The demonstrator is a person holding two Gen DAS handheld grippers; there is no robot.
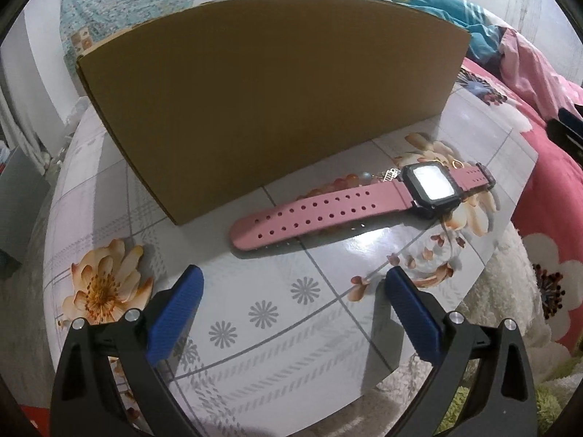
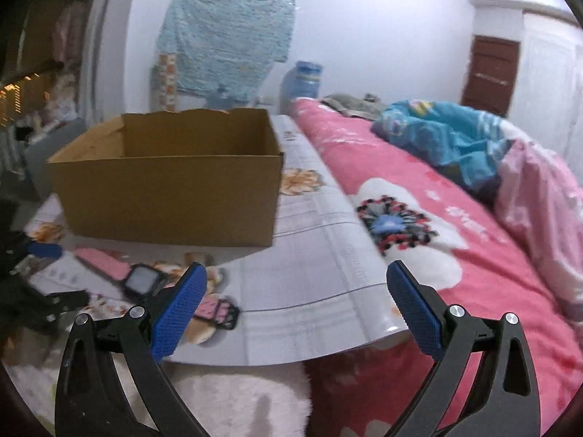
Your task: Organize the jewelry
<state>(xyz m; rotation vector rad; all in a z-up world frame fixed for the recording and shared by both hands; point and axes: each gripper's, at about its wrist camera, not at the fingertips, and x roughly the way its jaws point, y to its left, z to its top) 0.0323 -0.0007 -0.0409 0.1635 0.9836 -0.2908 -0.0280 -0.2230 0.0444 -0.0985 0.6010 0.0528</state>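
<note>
Left gripper (image 1: 293, 284): jaws spread wide with nothing between the blue pads, poised above the flowered tablecloth (image 1: 277, 327).
Right gripper (image 2: 296, 280): jaws wide apart and empty, over the table's right edge beside the bed.
Pink watch (image 1: 349, 204): lies flat on the cloth just beyond the left gripper, strap stretched toward the left, dark square face toward the right.
Beaded bracelet (image 1: 339, 184): orange beads tucked behind the watch strap, touching it, with a small metal charm near the watch face.
Cardboard box (image 2: 171, 182): open-topped, standing upright just behind the jewelry.
Pink floral blanket (image 2: 419, 225): covers the bed to the right.
</note>
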